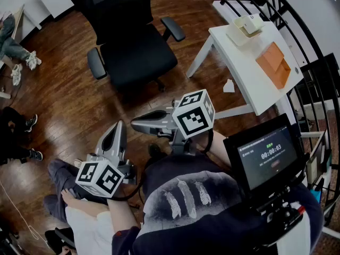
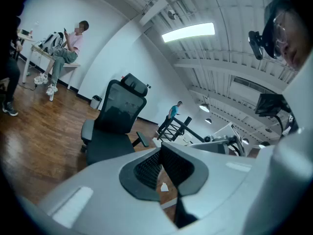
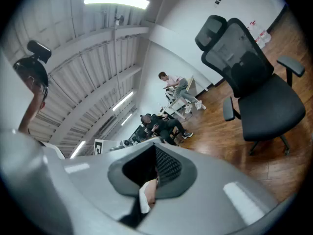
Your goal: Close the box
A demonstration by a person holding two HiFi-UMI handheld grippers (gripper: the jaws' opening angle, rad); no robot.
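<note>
An orange box lies on the small white table at the upper right, with a smaller white box behind it at the far end. I cannot tell from here how their lids stand. Both grippers are held close to the person's body, well short of the table. The left gripper points up over the wood floor, jaws together and holding nothing; its own view shows the pads meeting. The right gripper points left, also shut and holding nothing.
A black office chair stands on the wood floor ahead, left of the table. A black railing curves behind the table at the right. A scrap of paper lies under the table. Chest-mounted screen at lower right. A person sits far off.
</note>
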